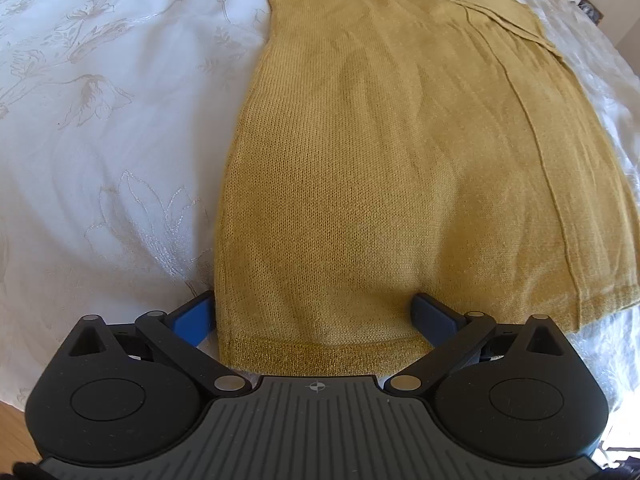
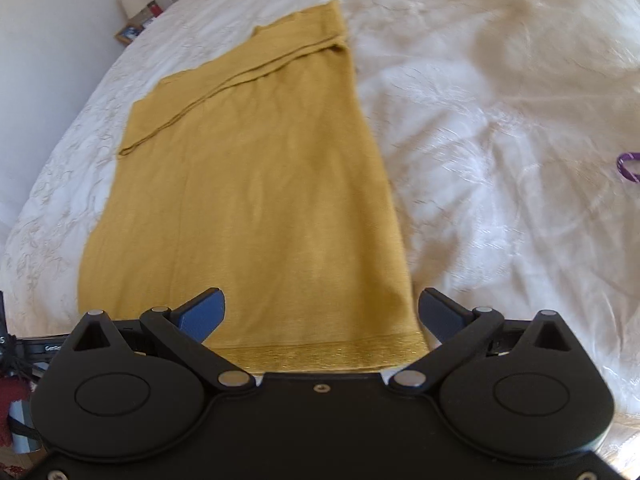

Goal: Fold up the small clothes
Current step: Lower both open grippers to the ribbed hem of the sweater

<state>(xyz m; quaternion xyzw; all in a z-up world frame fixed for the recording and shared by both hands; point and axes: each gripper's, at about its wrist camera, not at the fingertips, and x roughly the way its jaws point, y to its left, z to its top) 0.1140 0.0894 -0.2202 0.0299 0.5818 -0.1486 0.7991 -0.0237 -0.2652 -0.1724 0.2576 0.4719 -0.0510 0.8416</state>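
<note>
Left gripper (image 1: 314, 312) wide open at bottom of frame, fingers either side of yellow knit top (image 1: 400, 152). Right gripper (image 2: 322, 312) wide open too, same spot. Yellow knit top flat on white bedspread (image 2: 500, 140), filling middle of both views.

White embroidered bedspread (image 1: 100, 120) — mustard knit garment (image 1: 380, 160) flat on it.

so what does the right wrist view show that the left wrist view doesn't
Only the right wrist view shows a purple cord lying on the bedding at the far right, a wooden nightstand beside the bed, and the right gripper, open at the garment's hemmed corner. Only the left wrist view shows the left gripper, open and straddling the hem's other corner. Both share the mustard knit garment lying flat on the white embroidered bedspread.
</note>
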